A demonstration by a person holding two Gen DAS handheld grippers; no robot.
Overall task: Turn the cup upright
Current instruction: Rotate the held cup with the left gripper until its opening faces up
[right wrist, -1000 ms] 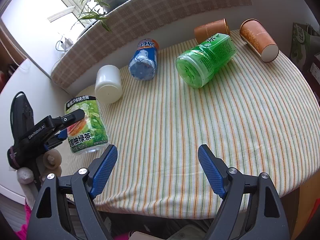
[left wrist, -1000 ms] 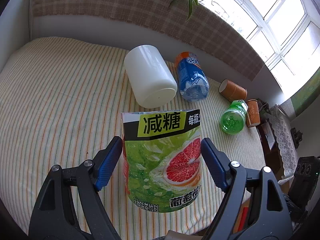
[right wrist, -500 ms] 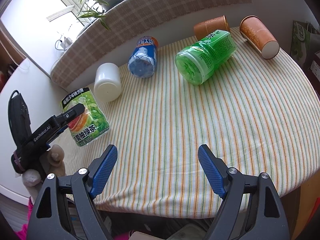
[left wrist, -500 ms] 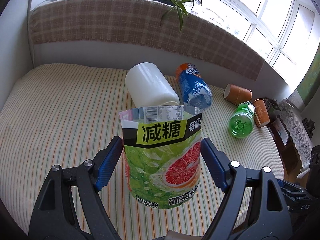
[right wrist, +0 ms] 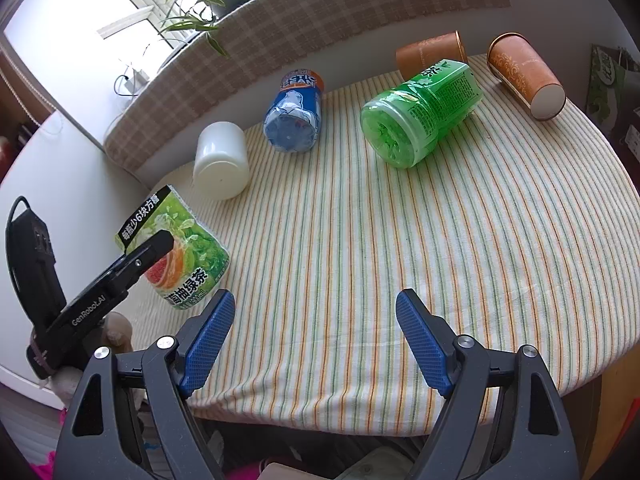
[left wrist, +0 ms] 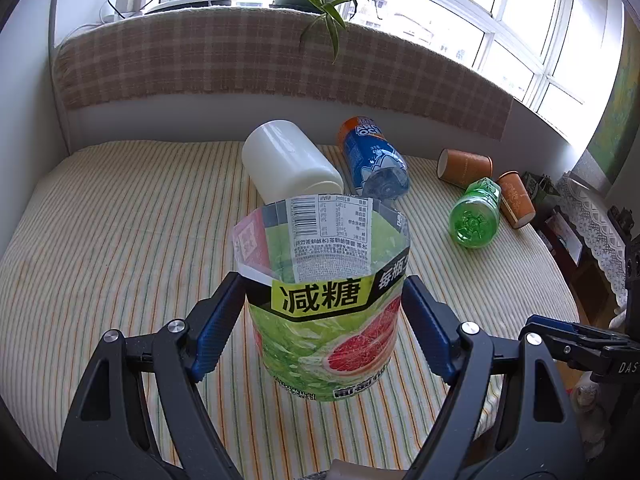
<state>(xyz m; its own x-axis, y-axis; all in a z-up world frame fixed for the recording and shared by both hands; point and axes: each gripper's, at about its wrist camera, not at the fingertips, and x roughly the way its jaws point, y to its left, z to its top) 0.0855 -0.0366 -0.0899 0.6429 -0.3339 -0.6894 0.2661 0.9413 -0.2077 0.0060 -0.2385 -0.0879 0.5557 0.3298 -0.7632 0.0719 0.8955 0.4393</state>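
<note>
My left gripper [left wrist: 323,308] is shut on a green grapefruit-tea cup [left wrist: 324,304], a cut-off bottle with its open rim up. Its base looks down at the striped cloth, and whether it touches is unclear. In the right wrist view the same cup [right wrist: 180,256] sits at the table's left edge, tilted, with the left gripper's finger [right wrist: 136,260] across it. My right gripper [right wrist: 316,332] is open and empty above the table's near edge.
On the striped table [right wrist: 400,240] lie a white cup [right wrist: 220,160], a blue cup [right wrist: 294,116], a green cup [right wrist: 420,116] and two orange paper cups [right wrist: 430,54] [right wrist: 526,76], all on their sides. A padded backrest [left wrist: 280,68] runs behind.
The left gripper has turned the grapefruit-tea cup from steeply tipped to nearly upright, so its open rim now shows. The right gripper has barely moved.
</note>
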